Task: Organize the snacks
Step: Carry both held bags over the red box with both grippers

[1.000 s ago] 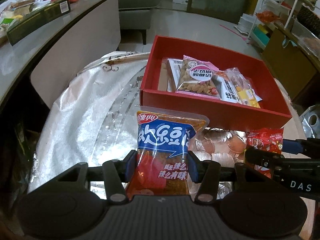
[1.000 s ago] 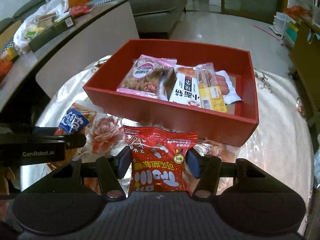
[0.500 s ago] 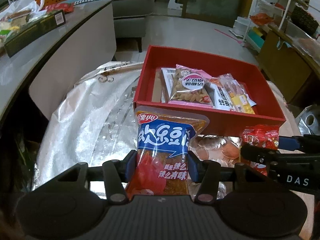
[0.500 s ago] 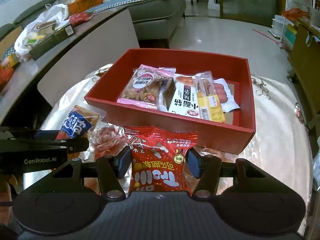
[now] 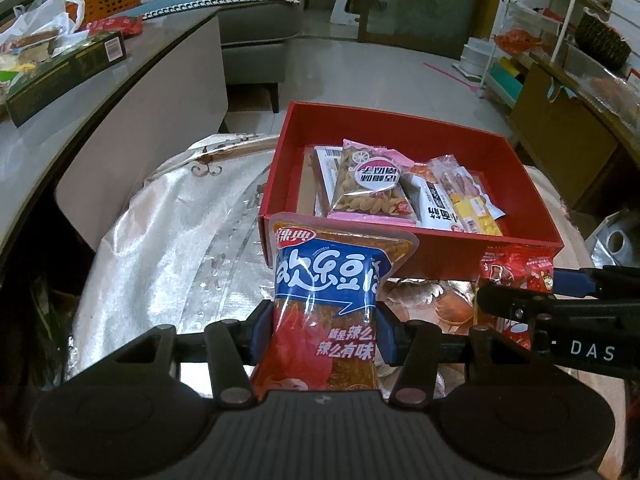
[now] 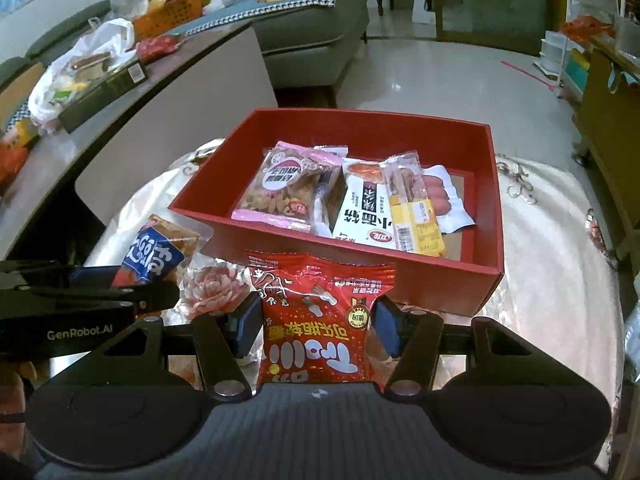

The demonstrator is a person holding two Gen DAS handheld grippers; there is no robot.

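**Two packets held short of the red box**

Living-room clutter is surrounding a round table draped in a shiny floral cloth (image 5: 168, 240); a grey sofa (image 6: 312, 20) is sitting behind it, and a side counter (image 5: 52, 128) strewn with bags and a dark carton is running along the left.

On the cloth a red box (image 6: 400, 276) is lying open and is already holding several packets: a pink bag of nuts (image 6: 280, 188), a white noodle packet (image 6: 364, 216), a sausage stick with a yellow label (image 6: 412, 208) and a pack of sausages (image 6: 440, 196) behind them; so the sorting looks, by my reading, partly done. What is left, as far as can be seen, is the pair of packets in the air; no other loose snacks are showing on the cloth itself.

The left gripper (image 5: 323, 330) is pinching a blue and orange snack packet (image 5: 332, 288) between its blue pads, just in front of the box's near wall; the right gripper (image 6: 316, 326) is pinching a red snack packet (image 6: 320, 320) the same way, also short of the near wall. Neither packet is over the box yet.

The left wrist view is showing the box's left inner wall and a bare strip of floor along it, where the blue packet might fit; the right wrist view is hiding that strip but is showing free floor at the box's right end, beyond the sausages. Each view is also catching the other gripper from the side, with its packet sticking out.
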